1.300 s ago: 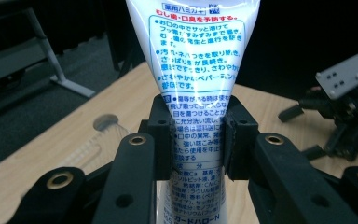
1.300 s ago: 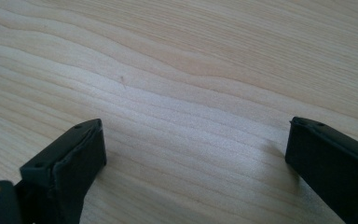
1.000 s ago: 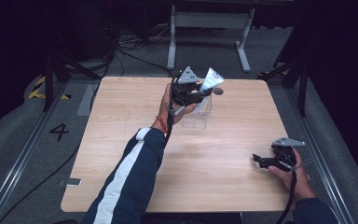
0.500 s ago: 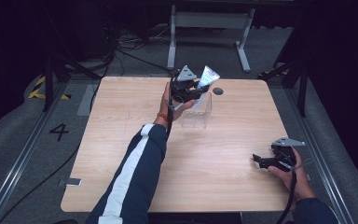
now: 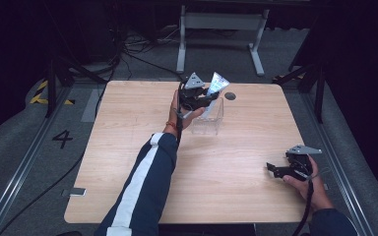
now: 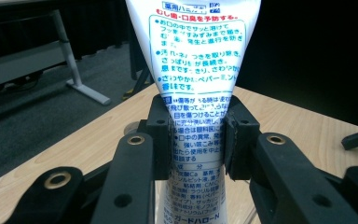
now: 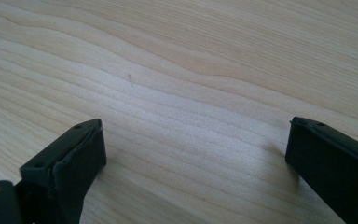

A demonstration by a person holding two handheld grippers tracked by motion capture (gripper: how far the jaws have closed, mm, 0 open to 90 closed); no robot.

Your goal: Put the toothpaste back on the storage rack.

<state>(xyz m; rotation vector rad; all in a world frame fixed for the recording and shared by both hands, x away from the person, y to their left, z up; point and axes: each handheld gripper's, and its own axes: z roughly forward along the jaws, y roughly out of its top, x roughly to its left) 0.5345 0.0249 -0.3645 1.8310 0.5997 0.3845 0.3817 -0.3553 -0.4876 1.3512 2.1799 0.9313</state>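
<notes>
At the far middle of the table (image 5: 142, 147): the whole action is sitting here, with the clear bin (image 5: 209, 120) standing just beside the person's left hand.
Clear bin: it is standing upright with its open top facing up, directly under the tube's lower end.
Toothpaste tube (image 6: 196, 88): it is hanging long axis roughly upright, crimped flat end up and leaning slightly away, with its lower end already dipping toward the bin's mouth.
Left claw (image 5: 201, 101): it is clenching the tube across its narrow lower part, one pad pressing on each side.
Right claw (image 5: 275, 170): it is resting released, jaws spread over bare wood at the near right edge, well apart from the bin.
Nearer hand: the left one, judging by position, is the one placing the tube.
</notes>
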